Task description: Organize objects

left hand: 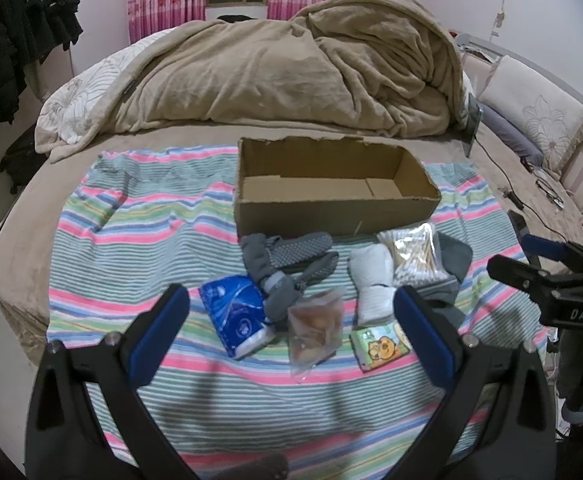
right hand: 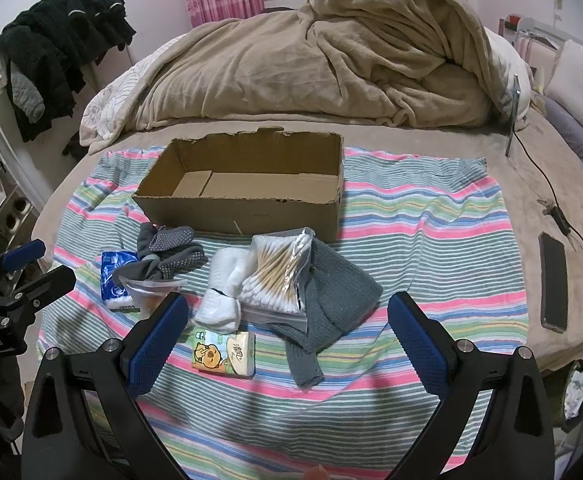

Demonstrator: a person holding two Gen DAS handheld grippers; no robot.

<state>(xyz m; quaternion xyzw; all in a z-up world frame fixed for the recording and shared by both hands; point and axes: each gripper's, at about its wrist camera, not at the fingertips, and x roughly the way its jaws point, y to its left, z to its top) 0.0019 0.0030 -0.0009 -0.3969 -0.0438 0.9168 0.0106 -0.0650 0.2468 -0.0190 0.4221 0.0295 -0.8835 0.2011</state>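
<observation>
An empty open cardboard box (left hand: 411,206) (right hand: 247,214) stands on a striped cloth on the bed. In front of it lie grey dotted socks (left hand: 291,260) (right hand: 167,258), a blue tissue pack (left hand: 235,316) (right hand: 111,280), a clear bag with brown contents (left hand: 315,328), white socks (left hand: 371,284) (right hand: 223,292), a bag of cotton swabs (left hand: 411,256) (right hand: 279,276), a grey knit piece (right hand: 339,300) and a cartoon tissue pack (left hand: 379,346) (right hand: 223,354). My left gripper (left hand: 291,332) is open above the items. My right gripper (right hand: 287,340) is open above them too.
A striped cloth (left hand: 131,232) (right hand: 431,216) covers the bed front. A bunched tan blanket (left hand: 291,64) (right hand: 331,60) lies behind the box. A phone (right hand: 553,284) and cables (right hand: 555,208) lie at the right. Dark clothes (right hand: 59,52) hang at the left.
</observation>
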